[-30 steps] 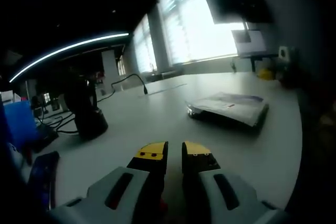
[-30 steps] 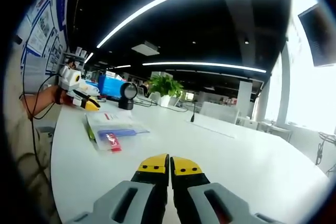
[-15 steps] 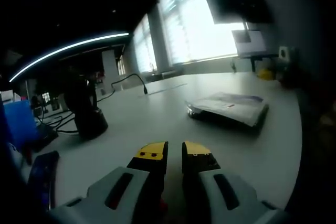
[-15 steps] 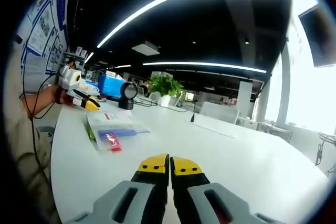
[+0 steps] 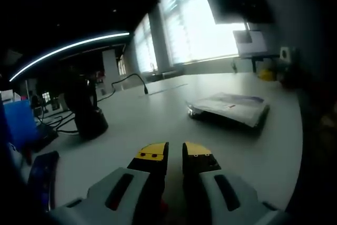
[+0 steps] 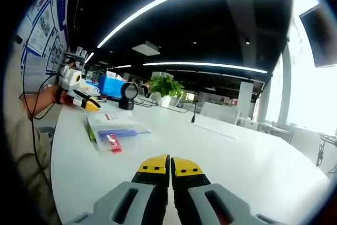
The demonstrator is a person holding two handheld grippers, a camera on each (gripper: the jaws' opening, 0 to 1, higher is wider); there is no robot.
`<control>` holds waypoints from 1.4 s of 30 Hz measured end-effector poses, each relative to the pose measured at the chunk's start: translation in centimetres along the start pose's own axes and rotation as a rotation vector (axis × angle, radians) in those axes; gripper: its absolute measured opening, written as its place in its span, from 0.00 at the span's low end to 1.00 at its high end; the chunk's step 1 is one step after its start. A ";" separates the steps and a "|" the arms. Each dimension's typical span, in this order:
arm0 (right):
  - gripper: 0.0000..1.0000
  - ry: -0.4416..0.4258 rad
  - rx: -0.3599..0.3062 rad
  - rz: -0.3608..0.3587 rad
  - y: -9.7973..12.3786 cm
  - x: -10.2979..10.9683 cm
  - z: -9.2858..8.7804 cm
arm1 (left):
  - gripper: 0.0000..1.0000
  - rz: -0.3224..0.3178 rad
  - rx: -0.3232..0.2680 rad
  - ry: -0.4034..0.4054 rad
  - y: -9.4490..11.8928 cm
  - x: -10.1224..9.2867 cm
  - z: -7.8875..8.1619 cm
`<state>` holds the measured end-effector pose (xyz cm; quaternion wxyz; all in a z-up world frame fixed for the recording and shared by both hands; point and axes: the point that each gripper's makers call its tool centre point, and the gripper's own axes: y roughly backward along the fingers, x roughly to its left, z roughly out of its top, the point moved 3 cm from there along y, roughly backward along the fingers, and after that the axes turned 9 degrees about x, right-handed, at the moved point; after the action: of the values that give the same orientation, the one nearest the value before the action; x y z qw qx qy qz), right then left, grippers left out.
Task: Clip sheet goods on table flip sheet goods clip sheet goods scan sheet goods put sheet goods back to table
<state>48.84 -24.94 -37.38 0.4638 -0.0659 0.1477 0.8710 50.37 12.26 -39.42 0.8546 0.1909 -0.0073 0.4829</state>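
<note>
A flat sheet packet (image 5: 229,108) with a pale printed face lies on the white table (image 5: 158,125), ahead and right of my left gripper (image 5: 175,154). Its yellow-tipped jaws stand close together with nothing between them. In the right gripper view a clear packet (image 6: 113,129) holding blue and red items lies on the table (image 6: 237,162), ahead and left of my right gripper (image 6: 170,167), which is shut and empty. Farther left, a hand (image 6: 50,96) holds the left gripper (image 6: 81,100) beside that packet.
A black scanner on a stand (image 5: 87,111) rises left of centre, seen also as a scanner (image 6: 126,94) near a blue box (image 6: 110,85) and a plant (image 6: 166,85). A gooseneck microphone (image 5: 138,80) and cables lie farther back. A monitor (image 5: 237,6) hangs by the windows.
</note>
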 end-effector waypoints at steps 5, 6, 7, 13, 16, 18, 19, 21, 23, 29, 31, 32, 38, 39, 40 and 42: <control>0.00 -0.001 -0.001 0.001 0.0 0.0 0.0 | 0.04 0.000 0.001 0.001 0.0 0.0 0.0; 0.00 -0.001 -0.001 0.001 0.0 0.0 0.0 | 0.04 0.000 0.001 0.000 0.0 0.0 0.0; 0.00 -0.001 -0.001 0.001 0.0 0.0 0.0 | 0.04 0.000 0.001 0.001 0.0 0.0 0.0; 0.00 0.000 -0.001 0.002 0.0 0.2 0.1 | 0.04 -0.008 -0.003 0.007 0.0 -0.1 0.1; 0.00 0.001 0.000 0.001 0.0 0.3 0.1 | 0.04 -0.009 -0.002 0.009 0.0 0.0 0.0; 0.00 0.002 0.000 0.001 0.0 0.4 0.1 | 0.04 -0.010 -0.002 0.007 0.0 -0.1 0.0; 0.00 0.002 0.000 0.001 0.0 0.4 0.2 | 0.04 -0.011 -0.001 0.007 0.0 -0.1 0.0; 0.00 0.003 0.001 0.000 0.0 0.4 0.1 | 0.04 -0.011 -0.001 0.007 0.0 -0.1 0.0; 0.00 0.004 0.001 0.000 0.0 0.5 0.2 | 0.04 -0.010 0.002 0.009 0.0 -0.1 0.0; 0.00 0.004 0.001 0.003 0.0 0.7 0.2 | 0.04 -0.026 -0.010 0.032 0.1 0.0 0.2; 0.00 0.005 0.002 0.003 0.0 0.7 0.2 | 0.04 -0.028 -0.009 0.036 0.1 0.0 0.1; 0.00 0.005 0.002 0.003 0.0 0.7 0.2 | 0.04 -0.027 -0.006 0.036 0.1 0.0 0.1; 0.00 0.006 0.000 0.005 0.0 0.8 0.3 | 0.04 -0.032 -0.004 0.037 0.1 -0.1 0.1; 0.00 0.006 0.000 0.005 0.0 0.8 0.3 | 0.04 -0.036 -0.005 0.039 0.1 -0.1 0.1; 0.00 0.007 0.001 0.004 0.0 0.9 0.3 | 0.04 -0.039 -0.004 0.045 0.1 -0.1 0.1; 0.00 0.012 0.002 0.003 0.0 1.0 0.3 | 0.04 -0.043 -0.003 0.051 0.1 -0.1 0.1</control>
<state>48.27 -24.08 -37.34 0.4618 -0.0706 0.1517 0.8711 50.28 12.21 -39.34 0.8648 0.1774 0.0179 0.4694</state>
